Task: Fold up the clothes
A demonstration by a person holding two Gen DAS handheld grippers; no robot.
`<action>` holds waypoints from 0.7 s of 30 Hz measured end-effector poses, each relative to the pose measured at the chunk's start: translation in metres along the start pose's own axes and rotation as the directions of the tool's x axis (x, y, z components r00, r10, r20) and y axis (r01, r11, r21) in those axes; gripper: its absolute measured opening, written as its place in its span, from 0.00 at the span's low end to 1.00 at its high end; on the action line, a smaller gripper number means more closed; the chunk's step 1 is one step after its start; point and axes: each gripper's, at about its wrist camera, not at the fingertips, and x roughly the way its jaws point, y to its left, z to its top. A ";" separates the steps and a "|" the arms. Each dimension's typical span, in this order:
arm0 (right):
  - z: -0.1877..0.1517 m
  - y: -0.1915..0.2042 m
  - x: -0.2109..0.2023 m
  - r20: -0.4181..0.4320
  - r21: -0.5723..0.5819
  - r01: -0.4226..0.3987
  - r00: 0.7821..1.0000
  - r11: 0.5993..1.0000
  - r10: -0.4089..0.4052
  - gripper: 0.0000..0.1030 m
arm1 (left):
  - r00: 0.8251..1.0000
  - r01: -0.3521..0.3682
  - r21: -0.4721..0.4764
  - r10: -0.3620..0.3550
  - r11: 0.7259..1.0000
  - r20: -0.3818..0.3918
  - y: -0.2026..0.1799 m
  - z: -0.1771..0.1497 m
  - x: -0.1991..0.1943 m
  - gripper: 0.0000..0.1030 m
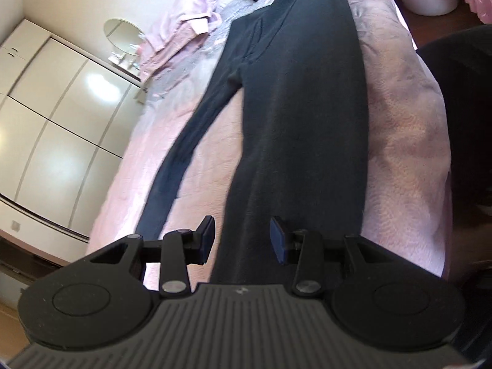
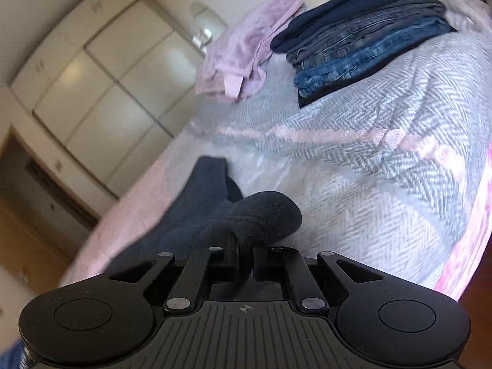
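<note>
A dark navy long-sleeved top (image 1: 301, 117) lies stretched out along the pink bed cover (image 1: 399, 129), one sleeve (image 1: 178, 150) trailing to the left. My left gripper (image 1: 241, 240) is open above the near end of the top, its pads either side of the cloth without touching it. My right gripper (image 2: 244, 252) is shut on a bunched edge of the same dark top (image 2: 252, 215), held up above the bed; the rest of the cloth hangs down to the left.
A stack of folded jeans and dark clothes (image 2: 366, 33) sits on the grey herringbone blanket (image 2: 384, 160). A crumpled lilac garment (image 2: 246, 49) lies beside it. White wardrobe doors (image 1: 55, 117) stand past the bed's left edge. A round mirror (image 1: 123, 35) stands behind.
</note>
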 end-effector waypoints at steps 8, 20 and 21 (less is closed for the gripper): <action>-0.022 0.003 -0.005 0.006 -0.056 0.183 0.983 0.981 -0.183 0.48 | 0.996 -0.026 -0.066 0.021 0.997 -0.084 0.040 -0.031 0.013 0.39; -0.051 0.182 0.020 0.021 -0.654 -0.019 0.999 0.756 0.044 0.49 | 0.974 -0.158 -0.011 0.154 0.987 -0.164 0.148 -0.073 0.129 0.45; -0.057 0.198 0.032 -0.027 -0.683 -0.076 0.996 0.727 0.079 0.49 | 0.972 -0.159 0.022 0.161 0.987 -0.172 0.153 -0.078 0.145 0.44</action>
